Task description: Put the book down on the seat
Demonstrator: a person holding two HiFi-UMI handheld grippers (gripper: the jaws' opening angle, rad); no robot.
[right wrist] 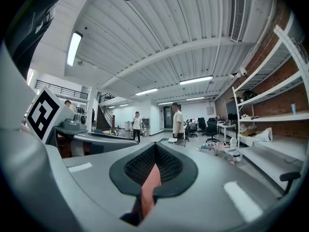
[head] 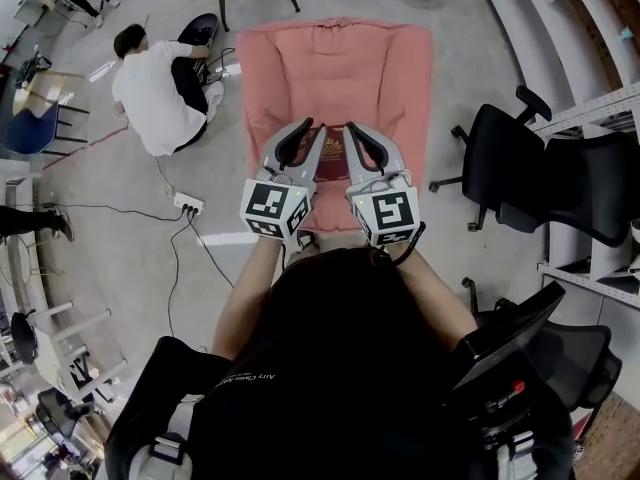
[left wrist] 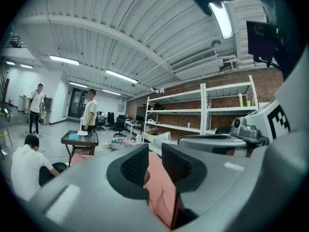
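left gripper [head: 310, 128] clenched | right gripper [head: 350, 128] clenched | maroon book [head: 331, 163] between both, long axis up-frame, equally near each | pink seat [head: 335, 58] just beyond, upper centre

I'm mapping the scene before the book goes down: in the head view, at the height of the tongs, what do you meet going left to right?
crouching person in white → left tongs → book → right tongs → black office chair

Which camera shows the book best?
The head view: the dark red book shows from above, between the left gripper and right gripper, over the pink seat. Each gripper view shows only a reddish sliver between its jaws.
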